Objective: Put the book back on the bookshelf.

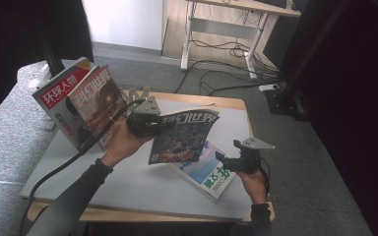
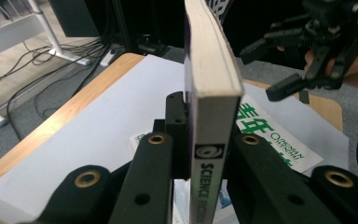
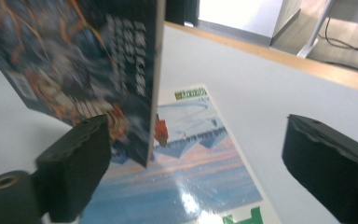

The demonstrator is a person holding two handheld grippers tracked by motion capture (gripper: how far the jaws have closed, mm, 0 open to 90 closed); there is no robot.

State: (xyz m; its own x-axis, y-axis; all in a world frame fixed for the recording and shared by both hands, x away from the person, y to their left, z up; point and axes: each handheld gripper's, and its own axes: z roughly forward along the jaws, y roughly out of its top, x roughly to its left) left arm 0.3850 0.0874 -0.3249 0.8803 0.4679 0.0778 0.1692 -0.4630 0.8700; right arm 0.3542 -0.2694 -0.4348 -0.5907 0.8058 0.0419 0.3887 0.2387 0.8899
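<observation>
Magazines all over this one. Middle of the high view, the left gripper (image 1: 145, 120) has its jaws clamped on a dark sci-fi magazine (image 1: 182, 137), holding it up off the white table (image 1: 128, 182) with the cover tilted toward the camera. In the left gripper view you're looking straight down the spine of that dark sci-fi magazine (image 2: 209, 140), which stands upright dead center in the frame with both black jaws pressed against it, one on each side; you can read "SCIENCE" running down the spine near the bottom.

Lower right of the high view, the right gripper (image 1: 226, 161) sits low over the table with its jaws spread wide and nothing pinched between them. Its tips are right by a second magazine (image 1: 211, 172), the one with the sky-blue cover and green lettering, which lies flat on the table and is partly tucked under the lifted one. In the right gripper view the jaws stand far apart at the bottom corners, the flat second magazine (image 3: 186, 177) fills the space between them, and the lower edge of the held one hangs in the upper left, just beside the left-hand jaw.

Upper left of the high view, two more magazines (image 1: 78, 101) stand leaning in a rack, red cover in front.
</observation>
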